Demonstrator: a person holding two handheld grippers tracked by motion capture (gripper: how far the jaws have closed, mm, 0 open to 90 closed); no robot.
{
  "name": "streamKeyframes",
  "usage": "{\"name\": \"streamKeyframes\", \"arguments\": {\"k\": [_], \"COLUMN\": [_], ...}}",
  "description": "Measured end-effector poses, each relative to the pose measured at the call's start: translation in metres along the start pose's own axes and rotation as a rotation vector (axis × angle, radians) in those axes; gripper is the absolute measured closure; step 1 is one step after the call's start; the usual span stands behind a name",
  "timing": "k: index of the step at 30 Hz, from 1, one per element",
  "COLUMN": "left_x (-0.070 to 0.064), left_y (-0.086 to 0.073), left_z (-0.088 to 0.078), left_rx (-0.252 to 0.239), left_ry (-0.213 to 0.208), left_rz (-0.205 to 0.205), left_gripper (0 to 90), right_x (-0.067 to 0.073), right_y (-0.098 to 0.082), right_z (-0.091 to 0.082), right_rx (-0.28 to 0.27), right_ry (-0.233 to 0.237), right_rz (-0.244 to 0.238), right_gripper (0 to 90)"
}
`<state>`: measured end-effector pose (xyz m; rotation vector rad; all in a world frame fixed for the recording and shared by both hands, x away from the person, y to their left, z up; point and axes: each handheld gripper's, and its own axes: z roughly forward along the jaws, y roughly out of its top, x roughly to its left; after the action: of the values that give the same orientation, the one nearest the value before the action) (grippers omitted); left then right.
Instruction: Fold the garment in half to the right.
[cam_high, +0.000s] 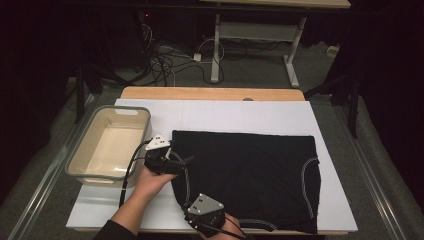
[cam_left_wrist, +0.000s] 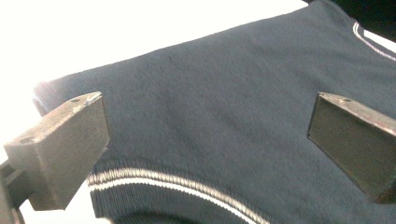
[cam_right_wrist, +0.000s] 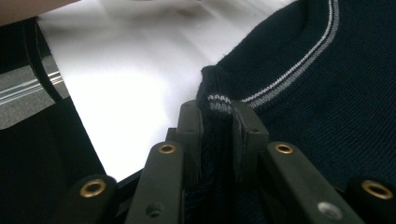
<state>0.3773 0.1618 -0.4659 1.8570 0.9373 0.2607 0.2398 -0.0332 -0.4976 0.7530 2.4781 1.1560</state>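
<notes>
Because the dark navy knitted sweater with thin white trim stripes (cam_high: 245, 175) is soft and limp, it will likely sag and drape wherever it is lifted, so its ribbed edges look like the firmest places to grip. It lies flat on the white-topped desk (cam_high: 240, 116), beside a beige plastic tub (cam_high: 107, 145). The right tongs (cam_right_wrist: 218, 122) are clamped on a striped corner of the knit. The left tongs (cam_left_wrist: 205, 140) stand wide apart over the fabric, holding nothing.

Black gripper (cam_high: 181, 161), grey plate, brass screws, dark sleeve (cam_high: 112, 231)
</notes>
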Motion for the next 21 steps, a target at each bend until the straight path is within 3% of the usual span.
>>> {"name": "streamKeyframes", "arguments": {"k": [18, 21], "left_x": [0.020, 0.025], "left_y": [0.038, 0.042], "left_z": [0.019, 0.024], "left_rx": [-0.017, -0.009], "left_ry": [0.029, 0.051], "left_rz": [-0.020, -0.023], "left_gripper": [0.0, 0.0], "right_x": [0.000, 0.000], "right_y": [0.000, 0.000], "right_z": [0.000, 0.000], "right_rx": [0.002, 0.002], "right_ry": [0.002, 0.001], "right_rz": [0.000, 0.000], "right_gripper": [76.6, 76.6]}}
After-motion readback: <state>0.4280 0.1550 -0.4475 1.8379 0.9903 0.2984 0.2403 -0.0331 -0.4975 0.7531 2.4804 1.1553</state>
